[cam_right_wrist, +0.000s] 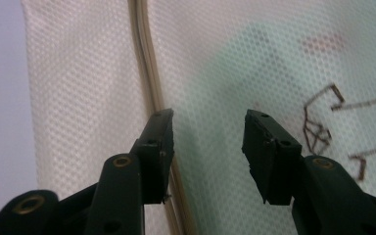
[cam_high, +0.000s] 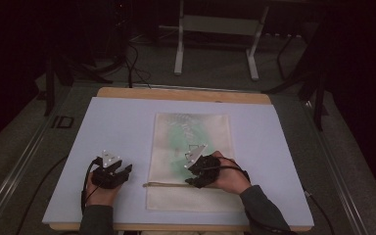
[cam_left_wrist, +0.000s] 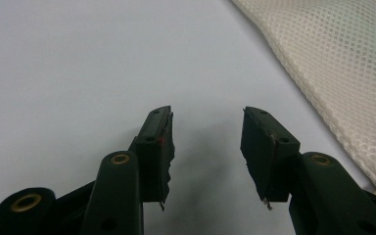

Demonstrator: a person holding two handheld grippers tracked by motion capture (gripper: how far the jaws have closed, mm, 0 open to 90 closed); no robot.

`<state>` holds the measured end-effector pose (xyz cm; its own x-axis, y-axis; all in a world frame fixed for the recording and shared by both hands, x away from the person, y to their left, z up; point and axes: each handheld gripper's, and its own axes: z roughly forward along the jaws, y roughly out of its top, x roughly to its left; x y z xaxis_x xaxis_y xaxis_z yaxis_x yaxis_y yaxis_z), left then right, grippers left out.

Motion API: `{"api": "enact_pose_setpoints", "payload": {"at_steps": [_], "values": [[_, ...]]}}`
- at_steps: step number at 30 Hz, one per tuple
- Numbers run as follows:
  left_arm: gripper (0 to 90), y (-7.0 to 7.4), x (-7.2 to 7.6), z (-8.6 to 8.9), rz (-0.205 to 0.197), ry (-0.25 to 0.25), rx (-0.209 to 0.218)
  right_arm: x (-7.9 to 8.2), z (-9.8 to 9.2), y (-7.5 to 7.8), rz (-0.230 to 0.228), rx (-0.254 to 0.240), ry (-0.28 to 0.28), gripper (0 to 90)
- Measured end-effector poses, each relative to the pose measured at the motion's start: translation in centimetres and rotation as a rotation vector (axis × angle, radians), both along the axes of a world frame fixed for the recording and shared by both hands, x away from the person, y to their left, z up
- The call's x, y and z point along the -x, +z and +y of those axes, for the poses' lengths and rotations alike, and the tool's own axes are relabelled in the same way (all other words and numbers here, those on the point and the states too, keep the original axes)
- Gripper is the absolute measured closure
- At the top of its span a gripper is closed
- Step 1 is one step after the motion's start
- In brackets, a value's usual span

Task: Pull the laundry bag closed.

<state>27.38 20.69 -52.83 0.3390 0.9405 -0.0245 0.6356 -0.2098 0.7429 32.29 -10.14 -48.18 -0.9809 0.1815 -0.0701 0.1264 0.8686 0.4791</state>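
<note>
One white mesh bag [cam_high: 192,161] with a single zipper [cam_right_wrist: 149,88] lies flat on one pale blue mat [cam_high: 117,127]. Two grippers: the right gripper [cam_high: 196,169] hangs over the bag, jaws apart and empty; the left gripper [cam_high: 120,174] rests on the mat beside it, jaws apart.

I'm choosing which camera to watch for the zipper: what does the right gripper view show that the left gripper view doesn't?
Right gripper view: the mesh bag's zipper running up past the right gripper, a green patch and dark line marks seen through the mesh.
Left gripper view: mostly bare white mat around the left gripper, with the bag's edge at the upper right.
Both: open jaws with nothing between them, and the mesh bag.
</note>
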Motion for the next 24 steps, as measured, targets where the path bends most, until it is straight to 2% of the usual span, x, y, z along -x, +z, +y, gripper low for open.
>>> {"api": "enact_pose_setpoints", "payload": {"at_steps": [5, 17, 24], "values": [[54.6, 0.0, 0.0, -0.2, -0.001, -0.008, -0.004, 0.3, 1.4, 0.0, 0.014, 0.026, 0.04, 60.6], [54.6, 0.0, 0.0, -0.1, -0.003, -0.007, 0.001, 0.6, 4.5, 0.2, 0.012, 0.027, 0.097, 62.3], [54.6, 0.0, 0.0, 0.0, -0.003, -0.003, 0.004, 0.9, 6.4, 0.0, 0.006, 0.031, 0.138, 70.7]]}}
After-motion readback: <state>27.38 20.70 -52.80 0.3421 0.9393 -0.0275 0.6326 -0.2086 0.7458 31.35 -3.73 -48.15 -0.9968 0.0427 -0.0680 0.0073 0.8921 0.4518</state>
